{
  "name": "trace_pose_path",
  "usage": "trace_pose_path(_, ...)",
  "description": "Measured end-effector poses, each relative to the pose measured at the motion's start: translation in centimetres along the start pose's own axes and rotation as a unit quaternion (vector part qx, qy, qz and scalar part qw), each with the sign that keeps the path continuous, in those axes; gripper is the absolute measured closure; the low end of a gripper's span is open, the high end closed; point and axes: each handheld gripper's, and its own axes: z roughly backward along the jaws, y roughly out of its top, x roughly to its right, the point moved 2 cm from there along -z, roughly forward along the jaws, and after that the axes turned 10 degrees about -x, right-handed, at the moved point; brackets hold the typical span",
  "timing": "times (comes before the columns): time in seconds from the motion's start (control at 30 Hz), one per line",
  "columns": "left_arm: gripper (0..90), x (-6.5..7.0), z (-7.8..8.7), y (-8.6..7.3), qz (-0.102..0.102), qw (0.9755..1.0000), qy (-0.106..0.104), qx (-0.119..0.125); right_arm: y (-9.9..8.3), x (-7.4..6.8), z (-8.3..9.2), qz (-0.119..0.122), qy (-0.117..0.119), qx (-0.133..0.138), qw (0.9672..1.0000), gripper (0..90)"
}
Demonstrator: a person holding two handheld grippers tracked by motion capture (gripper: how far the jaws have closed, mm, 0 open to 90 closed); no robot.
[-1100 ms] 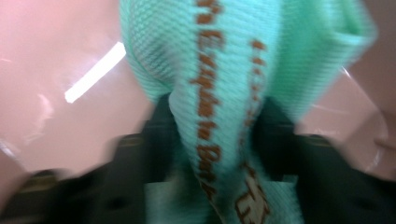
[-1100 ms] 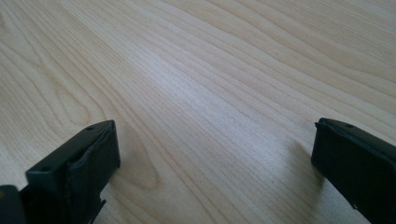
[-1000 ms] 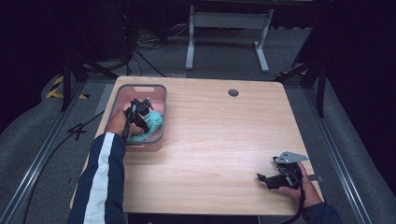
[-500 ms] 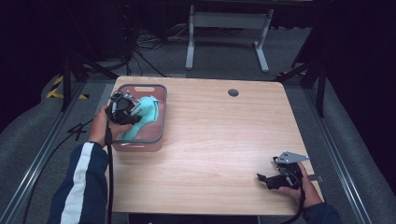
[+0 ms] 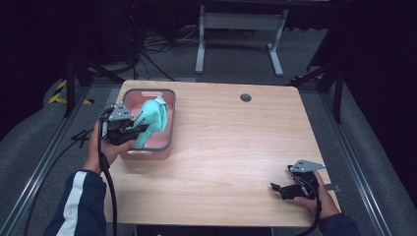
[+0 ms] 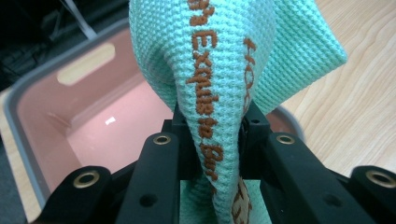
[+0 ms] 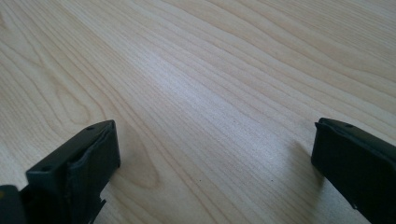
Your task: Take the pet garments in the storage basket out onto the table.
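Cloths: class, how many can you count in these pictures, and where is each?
1. The green cloth hangs over the pink tub, pinched in the left gripper. Another could lie hidden beneath it in the tub.

Left gripper (image 5: 140,129) clamping teal cloth (image 5: 152,118), pink bin (image 5: 169,123)

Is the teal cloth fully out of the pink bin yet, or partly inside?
Partly inside. The left gripper pinches the cloth above the bin, its lower folds below the rim.
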Motion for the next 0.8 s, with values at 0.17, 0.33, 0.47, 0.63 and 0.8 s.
trace_pose_path(0.17,73.9,0.8,0.9,-0.4,0.000,0.9996,0.011,0.026,0.0,0.0,0.0,0.000,0.000,0.000,1.0000,1.3)
trace_pose_path(0.33,73.9,0.9,1.5,-0.1,-0.001,0.9988,0.011,0.048,0.0,0.0,0.0,0.000,0.000,0.000,1.0000,1.3)
trace_pose_path(0.47,74.0,1.4,1.9,0.4,-0.004,0.9980,0.003,0.064,0.0,0.0,0.0,0.000,0.000,0.000,1.0000,1.3)
trace_pose_path(0.63,74.0,2.4,2.2,1.1,-0.014,0.9973,-0.006,0.072,0.0,0.0,0.0,0.000,0.000,0.000,1.0000,1.3)
trace_pose_path(0.8,74.0,3.7,2.6,2.3,-0.035,0.9954,-0.021,0.086,0.0,0.0,0.0,0.000,0.000,0.000,1.0000,1.3)
